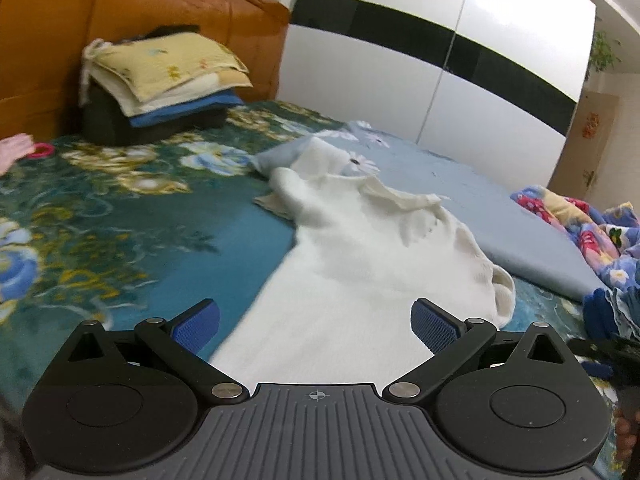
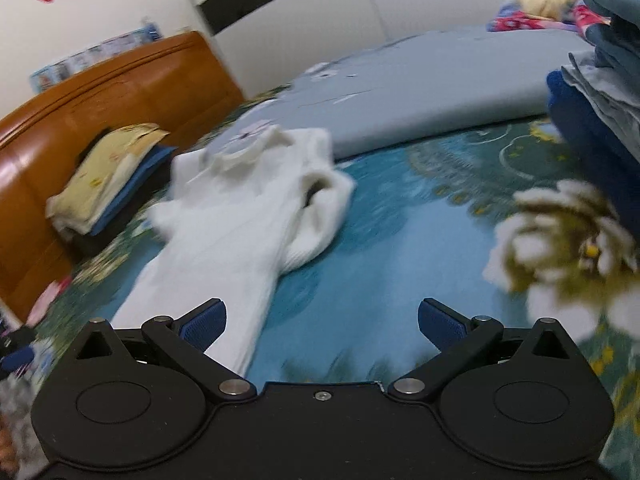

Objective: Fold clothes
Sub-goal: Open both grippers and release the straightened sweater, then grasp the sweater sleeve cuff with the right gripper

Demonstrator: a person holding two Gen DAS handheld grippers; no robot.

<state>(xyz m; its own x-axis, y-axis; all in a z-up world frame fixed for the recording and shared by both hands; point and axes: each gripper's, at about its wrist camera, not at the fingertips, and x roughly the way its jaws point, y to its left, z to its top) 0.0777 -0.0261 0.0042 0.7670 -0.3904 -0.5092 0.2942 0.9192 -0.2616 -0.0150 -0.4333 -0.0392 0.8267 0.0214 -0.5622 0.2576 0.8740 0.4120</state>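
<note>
A white knitted sweater (image 1: pixel 352 264) lies stretched out on the floral teal bedspread (image 1: pixel 100 216), its collar toward the far side and one sleeve folded in at the right. My left gripper (image 1: pixel 316 322) is open just above the sweater's lower part, holding nothing. In the right wrist view the same white sweater (image 2: pixel 240 232) lies to the left of centre. My right gripper (image 2: pixel 322 322) is open over the bedspread (image 2: pixel 380 248), its left finger (image 2: pixel 204 324) near the sweater's hem, nothing between the pads.
A stack of folded linen (image 1: pixel 168 76) rests against the orange headboard (image 1: pixel 132 4). A pale blue folded sheet (image 1: pixel 460 200) lies beyond the sweater. Folded blue clothes (image 2: pixel 596 92) are piled at the right, and a colourful floral quilt (image 1: pixel 576 220) lies at the far right.
</note>
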